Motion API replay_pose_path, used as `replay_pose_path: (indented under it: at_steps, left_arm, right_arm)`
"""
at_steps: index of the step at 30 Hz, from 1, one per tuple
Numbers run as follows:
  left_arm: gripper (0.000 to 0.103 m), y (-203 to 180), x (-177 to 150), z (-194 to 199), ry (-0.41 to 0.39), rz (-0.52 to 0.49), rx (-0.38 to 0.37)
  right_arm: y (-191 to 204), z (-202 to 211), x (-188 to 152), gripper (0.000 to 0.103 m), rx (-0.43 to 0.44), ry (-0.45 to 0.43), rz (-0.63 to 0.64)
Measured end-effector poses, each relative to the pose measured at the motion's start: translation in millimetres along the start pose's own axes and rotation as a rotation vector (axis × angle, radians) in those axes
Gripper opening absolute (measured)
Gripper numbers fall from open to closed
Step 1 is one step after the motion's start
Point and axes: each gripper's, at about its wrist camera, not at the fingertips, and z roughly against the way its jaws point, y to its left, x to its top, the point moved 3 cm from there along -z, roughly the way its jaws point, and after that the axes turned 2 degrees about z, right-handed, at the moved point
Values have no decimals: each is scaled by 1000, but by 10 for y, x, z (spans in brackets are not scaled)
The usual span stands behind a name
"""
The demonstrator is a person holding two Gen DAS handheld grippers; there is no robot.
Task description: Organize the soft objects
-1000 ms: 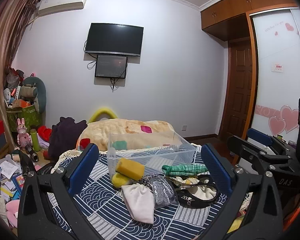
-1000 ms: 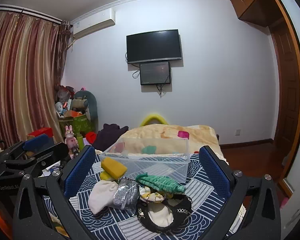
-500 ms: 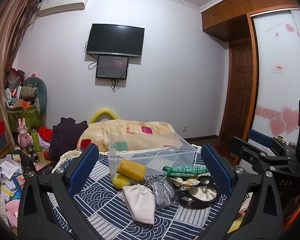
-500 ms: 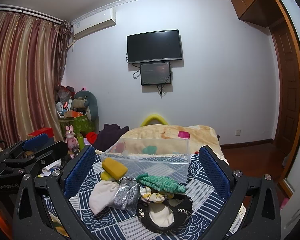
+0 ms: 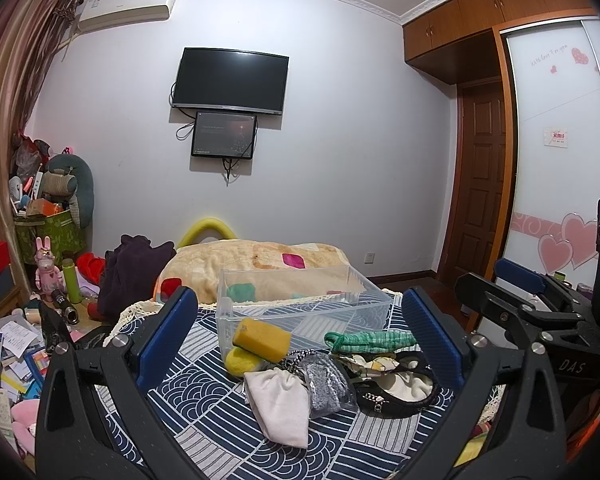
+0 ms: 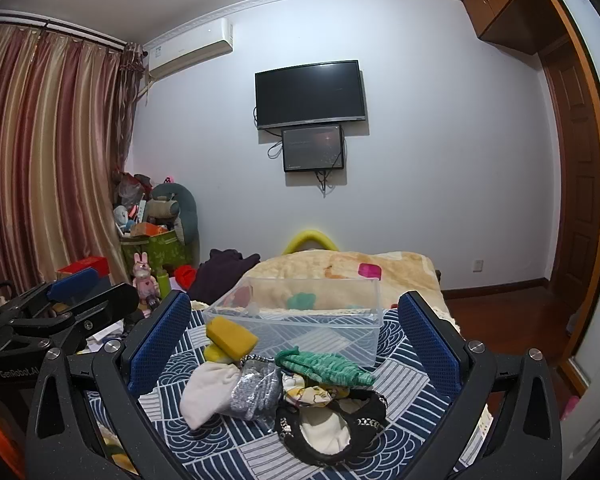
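Above the patterned bedspread (image 5: 148,396), left gripper (image 5: 300,340) and right gripper (image 6: 296,344) hang wide open and empty over the soft-object heap (image 6: 268,388) just near of the empty clear bin (image 6: 320,320); a careless pinch may drag tangled neighbours along or topple the stacked sponges (image 5: 262,338).

A dark television (image 5: 230,80) hangs above a smaller screen (image 5: 224,135).

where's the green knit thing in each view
Left wrist: green knit lies right of centre, in front of the clear bin, near the right blue pad.
Right wrist: green knit sits just right of centre, atop the pile in front of the bin.
Shared landmark: the yellow sponge leaning at the bin's left front corner.
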Motion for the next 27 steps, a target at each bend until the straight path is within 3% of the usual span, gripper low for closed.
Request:
replay_pose_path:
  at_steps: [11, 17, 21, 23, 27]
  left_arm:
    - [103, 7, -20, -30, 2, -2, 6]
    - [102, 137, -122, -261, 84, 42, -7]
    - [86, 252, -223, -419, 129, 78, 5]
    - [78, 293, -273, -504, 156, 87, 14]
    - [75, 353, -376, -697, 214, 96, 25]
  right_arm:
    - [-76, -101, -65, 103, -10, 31, -30]
    - [-243, -274, -209, 103, -28, 84, -95]
    - [-311, -409, -329, 102, -55, 137, -90]
    - [-320, -468, -388, 96, -51, 164, -93]
    - [-341, -600, -494, 87, -37, 226, -99]
